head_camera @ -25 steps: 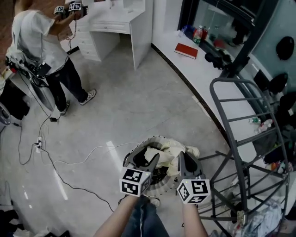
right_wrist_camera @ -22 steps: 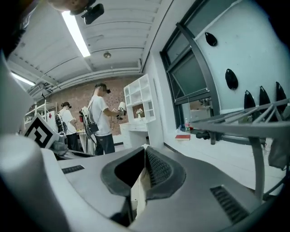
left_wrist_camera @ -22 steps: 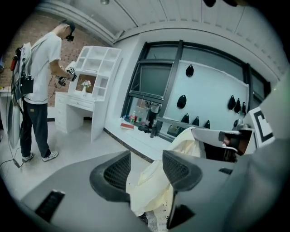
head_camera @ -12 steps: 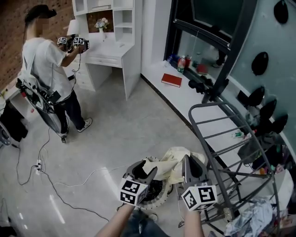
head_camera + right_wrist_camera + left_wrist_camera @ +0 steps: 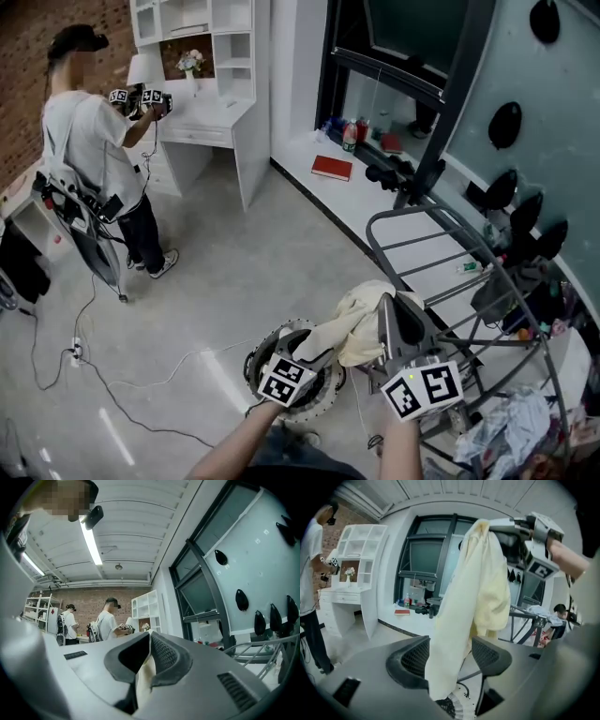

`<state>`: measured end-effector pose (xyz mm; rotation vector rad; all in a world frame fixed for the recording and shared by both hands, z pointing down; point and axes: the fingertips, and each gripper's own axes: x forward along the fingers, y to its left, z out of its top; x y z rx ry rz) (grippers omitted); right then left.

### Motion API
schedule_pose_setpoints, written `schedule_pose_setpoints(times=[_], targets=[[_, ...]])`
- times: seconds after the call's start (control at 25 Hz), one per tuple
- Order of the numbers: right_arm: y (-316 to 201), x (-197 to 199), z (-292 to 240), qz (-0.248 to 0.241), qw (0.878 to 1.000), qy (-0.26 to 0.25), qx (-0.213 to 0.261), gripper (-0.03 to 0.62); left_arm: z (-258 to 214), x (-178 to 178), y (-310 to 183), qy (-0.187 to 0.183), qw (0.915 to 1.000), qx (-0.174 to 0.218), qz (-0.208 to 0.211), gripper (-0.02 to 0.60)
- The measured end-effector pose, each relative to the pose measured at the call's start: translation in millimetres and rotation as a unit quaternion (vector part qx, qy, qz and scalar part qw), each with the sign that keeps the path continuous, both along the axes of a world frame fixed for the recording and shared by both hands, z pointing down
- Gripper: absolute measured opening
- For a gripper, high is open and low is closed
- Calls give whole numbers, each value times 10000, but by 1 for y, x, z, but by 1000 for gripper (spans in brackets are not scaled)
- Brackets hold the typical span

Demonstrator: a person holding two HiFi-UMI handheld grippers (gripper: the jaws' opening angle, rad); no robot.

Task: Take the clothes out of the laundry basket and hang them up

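The pale yellow garment [image 5: 361, 323] hangs above the laundry basket [image 5: 253, 361], pinched in the closed right tool [image 5: 387, 309] — the left tool [image 5: 450, 652] has just been opening wide round its loose tail — not yet on the drying rack [image 5: 469, 272].

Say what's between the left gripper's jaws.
The yellow garment hangs between the jaws of the left gripper, which have just been opening; the left gripper view shows it.

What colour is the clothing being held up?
The clothing is pale yellow, clearest in the left gripper view.
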<state>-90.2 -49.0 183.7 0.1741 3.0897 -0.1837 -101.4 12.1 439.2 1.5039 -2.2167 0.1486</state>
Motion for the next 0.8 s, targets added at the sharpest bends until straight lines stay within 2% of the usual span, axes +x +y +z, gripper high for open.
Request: schedule_pose_setpoints(times=[0.08,0.2,0.24,0.32,0.36,0.56,0.8], targets=[[3,0,-8,-20,10000,-41,38,12,17,1,-6,15,9996,-245,158,279],[6,2,-13,-7,10000,-39,59,12,31,2,-12,82,9989,-411,189,270],[6,4,-13,7,10000,-24,58,12,33,2,-12,91,9989,-439,168,219],[7,6,-13,38,10000,-6,35,12,34,1,-10,76,9987,-490,133,69],[7,7,-13,59,10000,-9,17,12,34,2,-10,92,9987,-490,143,27],[3,16,-13,189,9998,-53,-30,12,32,2,-7,445,9988,-188,96,21],[-11,34,-10,512,9986,-114,-78,12,10,-9,4,647,9979,103,-12,21]])
